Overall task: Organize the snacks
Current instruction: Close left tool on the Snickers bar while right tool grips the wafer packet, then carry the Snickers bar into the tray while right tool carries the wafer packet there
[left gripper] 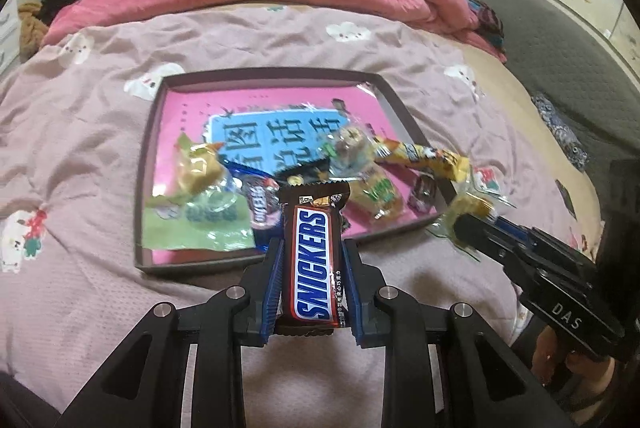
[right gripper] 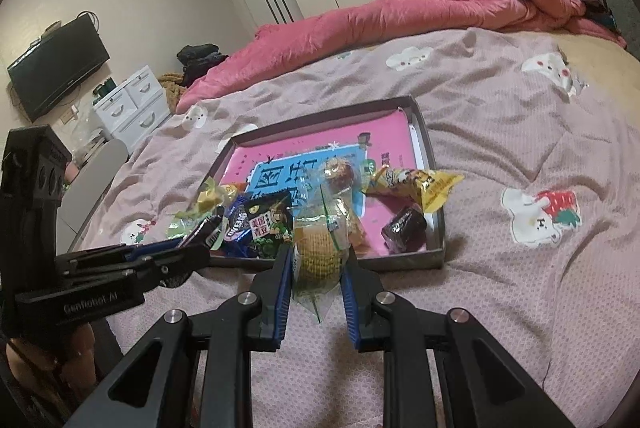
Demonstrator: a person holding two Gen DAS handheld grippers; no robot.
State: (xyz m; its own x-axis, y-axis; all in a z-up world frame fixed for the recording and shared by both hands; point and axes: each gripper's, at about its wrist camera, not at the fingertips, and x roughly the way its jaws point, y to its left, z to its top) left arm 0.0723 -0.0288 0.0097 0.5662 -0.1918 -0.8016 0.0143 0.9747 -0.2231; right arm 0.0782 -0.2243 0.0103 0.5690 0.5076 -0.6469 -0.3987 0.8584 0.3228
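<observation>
Right, our left claw [left gripper: 312, 248] clamps the Snickers bar [left gripper: 314, 264] above the tray [left gripper: 146, 163] edge; our right claw [right gripper: 318, 260] grips a wrapped cookie [right gripper: 320, 252] there too, loose snacks [right gripper: 416, 183] crowding the tray on the bed [right gripper: 520, 131].

left wrist: close, over near edge | right wrist: from right | shared: tray [left gripper: 404, 107] [right gripper: 434, 163]

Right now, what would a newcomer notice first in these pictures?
First, the Snickers bar clamped lengthwise in the left gripper, just short of the tray. Then the right gripper holding a clear-wrapped round cookie near the tray's front edge. Behind both, a heap of mixed snacks fills the tray's near part.
</observation>
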